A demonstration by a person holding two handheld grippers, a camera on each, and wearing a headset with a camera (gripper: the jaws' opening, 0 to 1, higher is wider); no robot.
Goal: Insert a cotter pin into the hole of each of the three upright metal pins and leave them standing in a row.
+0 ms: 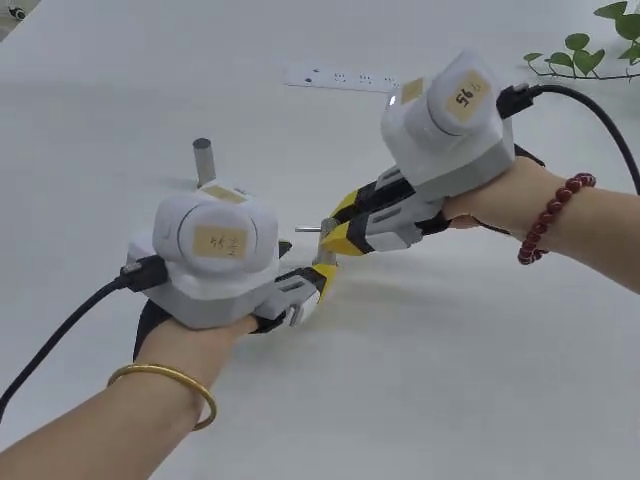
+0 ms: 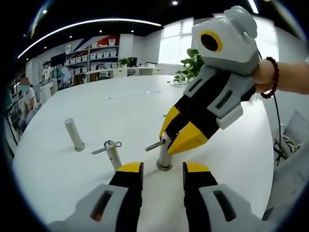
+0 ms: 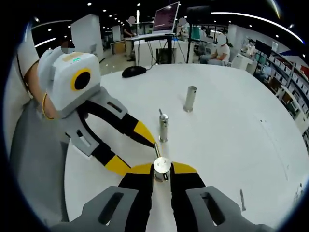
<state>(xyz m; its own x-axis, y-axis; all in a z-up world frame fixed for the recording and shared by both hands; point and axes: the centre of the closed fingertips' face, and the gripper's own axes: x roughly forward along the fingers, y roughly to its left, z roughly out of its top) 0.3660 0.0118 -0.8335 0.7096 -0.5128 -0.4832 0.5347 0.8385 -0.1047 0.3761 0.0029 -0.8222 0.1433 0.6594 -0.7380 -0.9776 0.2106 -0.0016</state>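
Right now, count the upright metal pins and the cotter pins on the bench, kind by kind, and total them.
Upright metal pins: 3
Cotter pins: 2, one through the middle pin, one at the near pin
Total: 5
A thin piece lying apart is too small to tell; not counted.

The white tabletop (image 1: 450, 380) carries three upright metal pins (image 2: 75, 134), standing well apart from a flat power strip (image 1: 340, 77).

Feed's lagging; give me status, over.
Left gripper open, flanking nearest pin. Right gripper shut on cotter pin, poking through that pin's hole. Far pin bare. Nothing blocking.
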